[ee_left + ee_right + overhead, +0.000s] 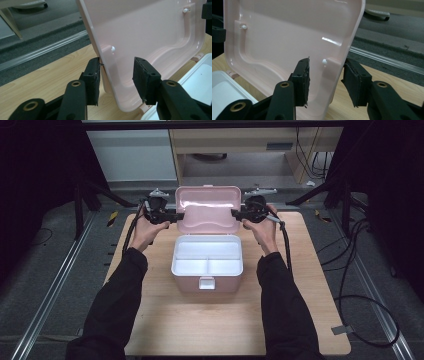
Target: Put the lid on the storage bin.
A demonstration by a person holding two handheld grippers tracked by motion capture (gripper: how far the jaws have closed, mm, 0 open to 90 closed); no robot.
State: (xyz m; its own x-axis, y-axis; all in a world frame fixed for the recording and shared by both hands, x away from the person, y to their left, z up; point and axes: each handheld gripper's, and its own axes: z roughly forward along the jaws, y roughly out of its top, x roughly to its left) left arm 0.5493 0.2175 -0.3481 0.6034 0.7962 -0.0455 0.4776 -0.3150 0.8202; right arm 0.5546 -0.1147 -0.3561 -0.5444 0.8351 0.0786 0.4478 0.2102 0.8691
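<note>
While it stands upright, lid edge between left claw jaws.

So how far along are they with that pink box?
The lid already stands open, showing the white tray inside. In hand: the left gripper and right gripper each straddle one side edge of the lid, one pad against it, the other apart, so neither has a firm pinch. Whether they mean to tip it further back or shut it, I can't tell.

Pink lidded box mid-table; lid upright, open; white divided tray inside
</note>
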